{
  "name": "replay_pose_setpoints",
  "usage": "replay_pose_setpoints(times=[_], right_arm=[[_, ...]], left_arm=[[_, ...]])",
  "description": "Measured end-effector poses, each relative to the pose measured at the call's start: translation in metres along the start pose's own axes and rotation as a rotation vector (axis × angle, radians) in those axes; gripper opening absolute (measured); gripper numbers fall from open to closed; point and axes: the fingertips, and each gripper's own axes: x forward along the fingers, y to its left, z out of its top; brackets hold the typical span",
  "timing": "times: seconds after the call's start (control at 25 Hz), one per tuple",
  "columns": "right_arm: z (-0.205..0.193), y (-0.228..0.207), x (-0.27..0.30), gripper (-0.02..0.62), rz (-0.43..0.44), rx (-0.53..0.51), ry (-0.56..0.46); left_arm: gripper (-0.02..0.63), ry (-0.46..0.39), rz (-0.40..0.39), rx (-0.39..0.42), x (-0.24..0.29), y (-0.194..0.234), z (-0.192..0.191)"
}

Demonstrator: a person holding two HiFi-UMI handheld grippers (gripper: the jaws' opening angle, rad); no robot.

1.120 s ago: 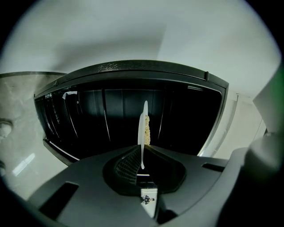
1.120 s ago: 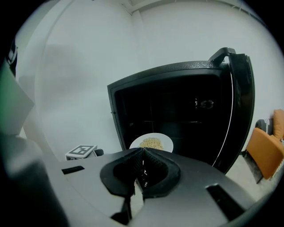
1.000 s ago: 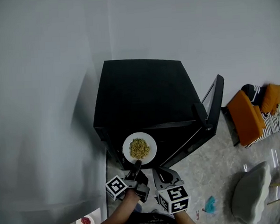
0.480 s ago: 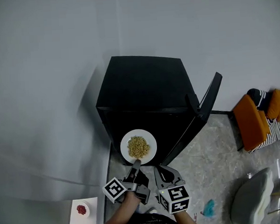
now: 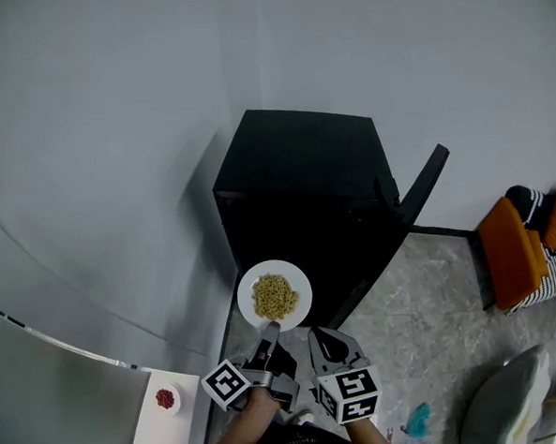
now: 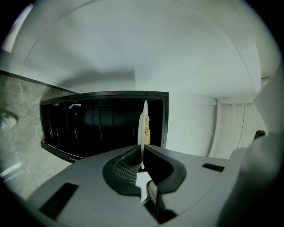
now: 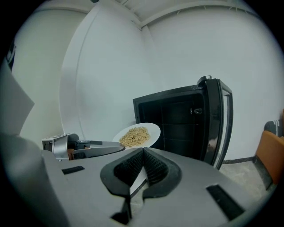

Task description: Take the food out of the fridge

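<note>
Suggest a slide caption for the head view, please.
Left tool holds a plate of food before the open fridge; right tool shut, empty.

Left claw (image 6: 143,150): jaws clamped on rim of white plate (image 6: 142,122), which shows edge-on. Yellowish food (image 6: 147,128) on the plate's 3 o'clock face. Black fridge (image 6: 88,126) behind, toward 9 o'clock. Marbled floor (image 6: 20,113) at 9; white wall (image 6: 155,57) at 12.

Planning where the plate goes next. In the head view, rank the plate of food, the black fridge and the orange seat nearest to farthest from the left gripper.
1. plate of food: held in the left gripper, just ahead.
2. black fridge: beyond the plate, door open.
3. orange seat: far right, on the floor.
</note>
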Motion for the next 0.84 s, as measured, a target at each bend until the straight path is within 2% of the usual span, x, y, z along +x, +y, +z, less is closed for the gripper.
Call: replay_pose_setpoints(times=[0.84], right_arm=[[-0.007,-0.005,-0.031,0.021,-0.014,0.009,-0.030]], left_arm=[[0.021,0.004,-0.011,0.005,-0.017,-0.004,-0.027]])
